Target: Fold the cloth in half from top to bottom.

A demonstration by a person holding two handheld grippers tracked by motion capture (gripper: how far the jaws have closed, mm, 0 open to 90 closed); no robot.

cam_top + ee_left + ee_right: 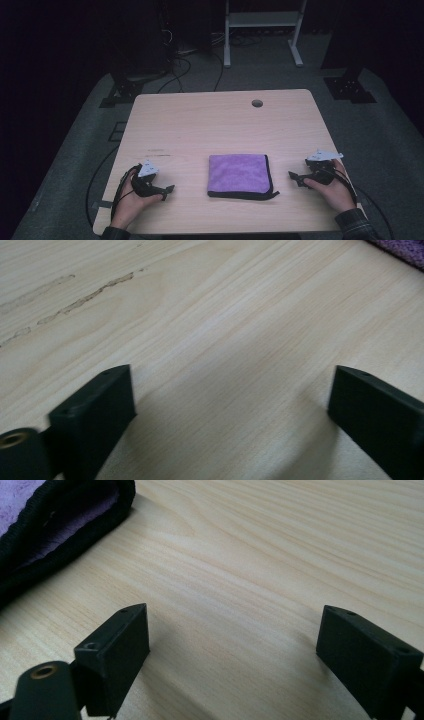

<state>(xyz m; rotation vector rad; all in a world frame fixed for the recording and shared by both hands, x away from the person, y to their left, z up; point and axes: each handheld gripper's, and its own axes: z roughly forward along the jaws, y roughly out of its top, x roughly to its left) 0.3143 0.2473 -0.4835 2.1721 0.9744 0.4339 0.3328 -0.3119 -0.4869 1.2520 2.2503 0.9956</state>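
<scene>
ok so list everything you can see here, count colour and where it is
cloth: 1, purple with black edging, folded flat near the front middle of the table, between the two grippers, touching neither
table: 1, light wood, centre of the high view, with a scuff mark toward its left side
hole: 1, round, dark, in the tabletop near the far edge
white frame: 1, white, on the floor beyond the table
cables: several, black, on the grey floor behind the table
left gripper: 1, black with a grey plate, front left of the table, jaws open on nothing
right gripper: 1, black with a grey plate, front right, jaws open on nothing
hands: 2, one on each gripper, coming in from the bottom edge
</scene>
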